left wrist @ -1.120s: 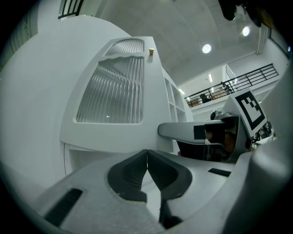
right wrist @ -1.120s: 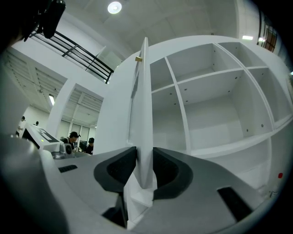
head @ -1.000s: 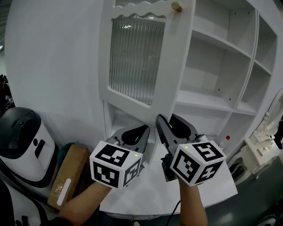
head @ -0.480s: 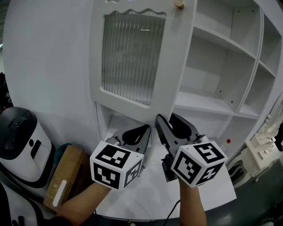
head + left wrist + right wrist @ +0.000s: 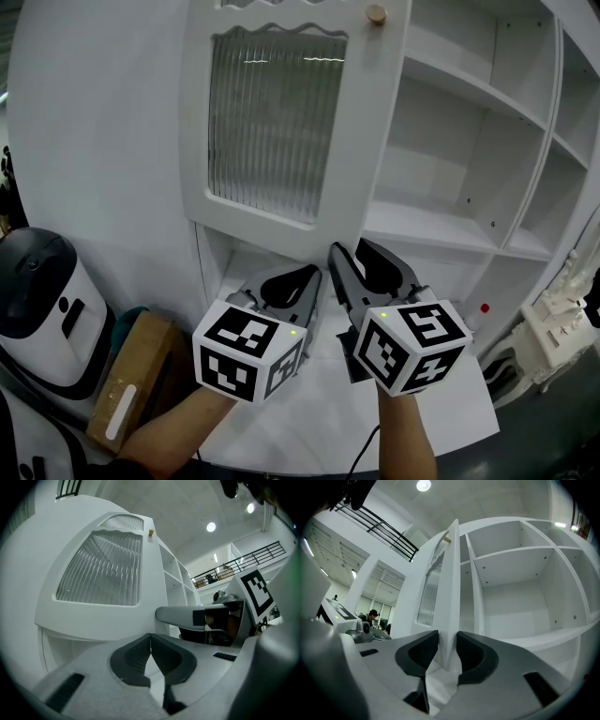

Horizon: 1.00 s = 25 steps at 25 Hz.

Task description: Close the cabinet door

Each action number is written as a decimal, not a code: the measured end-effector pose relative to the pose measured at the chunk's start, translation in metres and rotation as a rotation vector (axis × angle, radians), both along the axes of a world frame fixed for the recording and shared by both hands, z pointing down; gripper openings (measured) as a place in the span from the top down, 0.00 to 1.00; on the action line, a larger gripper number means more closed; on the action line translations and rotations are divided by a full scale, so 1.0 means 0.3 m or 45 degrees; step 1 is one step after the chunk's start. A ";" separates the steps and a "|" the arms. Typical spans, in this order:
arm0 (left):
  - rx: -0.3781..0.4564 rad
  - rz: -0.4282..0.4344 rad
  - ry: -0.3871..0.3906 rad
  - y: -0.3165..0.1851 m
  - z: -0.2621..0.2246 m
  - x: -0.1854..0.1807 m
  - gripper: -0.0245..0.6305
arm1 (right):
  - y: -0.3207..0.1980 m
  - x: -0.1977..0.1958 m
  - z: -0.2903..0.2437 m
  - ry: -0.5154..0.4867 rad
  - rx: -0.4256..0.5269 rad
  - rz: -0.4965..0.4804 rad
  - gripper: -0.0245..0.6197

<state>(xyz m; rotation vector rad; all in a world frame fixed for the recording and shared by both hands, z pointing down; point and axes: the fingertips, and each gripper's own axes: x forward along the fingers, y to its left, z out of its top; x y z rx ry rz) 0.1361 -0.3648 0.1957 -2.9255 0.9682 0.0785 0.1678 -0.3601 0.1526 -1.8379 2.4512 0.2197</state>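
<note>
room: a bright white hall with a ceiling light and a railed balcony overhead. a person is far off at the left edge of my right gripper view.
surface: a white tabletop fills the bottom middle of the head view, under my hands.
writing: i can read no words. each marker cube carries black-and-white square patterns. the cardboard box at lower left has a white strip label, its print too small to read.
cabinet door: upper middle of the head view, swung out from the white cabinet. its long axis is upright. the ribbed glass faces me, and the free edge with the brass knob is on its right side.
left gripper: just below the door's bottom rail, pointing level at it. the jaws are together with nothing between them.
right gripper: beside the left one, at the door's lower free corner. its jaws straddle the door's edge, one pad lying against each face.
counts: one door, one knob, two grippers, two marker cubes, one box, and several open shelf bays to the right of the door.
other things: a white and black machine at the left edge, and a small bottle with a red cap at lower right.
</note>
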 end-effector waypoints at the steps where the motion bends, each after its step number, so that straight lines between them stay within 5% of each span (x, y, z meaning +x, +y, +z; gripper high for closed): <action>1: -0.001 -0.001 0.000 -0.004 0.000 0.009 0.94 | -0.008 0.007 0.000 -0.002 -0.002 -0.003 0.76; 25: -0.003 -0.100 -0.003 -0.119 0.023 0.095 0.94 | -0.152 0.086 -0.002 0.016 0.004 -0.061 0.74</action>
